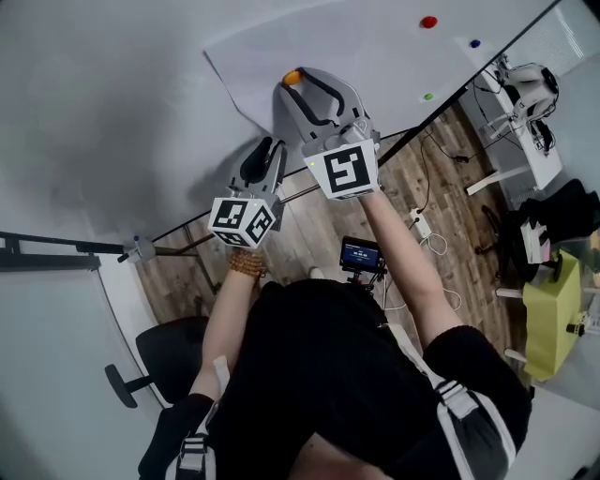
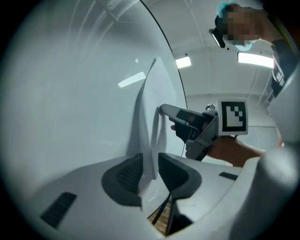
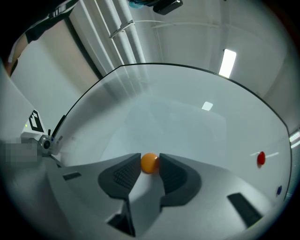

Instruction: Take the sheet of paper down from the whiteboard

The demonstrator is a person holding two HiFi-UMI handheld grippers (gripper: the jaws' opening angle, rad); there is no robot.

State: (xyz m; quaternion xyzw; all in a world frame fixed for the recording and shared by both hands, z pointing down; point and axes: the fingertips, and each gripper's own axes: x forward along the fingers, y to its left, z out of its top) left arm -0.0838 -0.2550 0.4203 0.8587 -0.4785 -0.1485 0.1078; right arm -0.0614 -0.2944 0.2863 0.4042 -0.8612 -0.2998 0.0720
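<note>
The white sheet of paper point(image 1: 375, 56) hangs on the whiteboard point(image 1: 94, 112). An orange magnet point(image 1: 292, 78) sits on the sheet, and my right gripper point(image 1: 298, 84) is shut on it, both pads touching the orange magnet point(image 3: 149, 162). My left gripper point(image 1: 267, 152) is lower left, at the sheet's bottom corner. In the left gripper view that corner of the paper point(image 2: 151, 136) curls off the board and hangs between the jaws of the left gripper point(image 2: 150, 171), which stand apart without pinching it. The right gripper point(image 2: 162, 111) shows beyond the curl.
Red point(image 1: 428, 22), blue point(image 1: 474, 43) and green point(image 1: 427, 96) magnets dot the board to the right. Below are a wooden floor with cables point(image 1: 427, 225), a black office chair point(image 1: 164, 361), a desk with gear point(image 1: 525, 103) and a yellow-green object point(image 1: 553, 314).
</note>
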